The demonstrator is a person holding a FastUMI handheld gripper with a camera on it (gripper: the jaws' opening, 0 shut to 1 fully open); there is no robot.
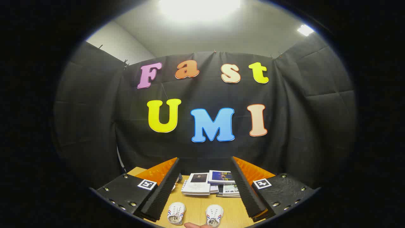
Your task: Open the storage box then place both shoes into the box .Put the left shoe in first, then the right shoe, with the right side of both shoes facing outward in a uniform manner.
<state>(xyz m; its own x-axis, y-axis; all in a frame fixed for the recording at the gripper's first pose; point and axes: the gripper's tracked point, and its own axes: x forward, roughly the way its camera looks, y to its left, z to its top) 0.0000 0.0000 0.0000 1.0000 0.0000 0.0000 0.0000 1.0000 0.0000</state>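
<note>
Two small white shoes with red and blue side stripes stand side by side on the wooden table, toes toward the back wall. One shoe point(176, 213) lies close to my left finger, the other shoe point(214, 215) closer to my right finger. My gripper point(205, 161) is held above them, open wide, with nothing between its fingers. A fingertip of a person point(193, 225) shows at the table's near edge between the shoes.
A pile of booklets and magazines point(210, 183) lies on the table point(196, 205) beyond the shoes, between my fingers. The booth's black cloth wall stands right behind the table.
</note>
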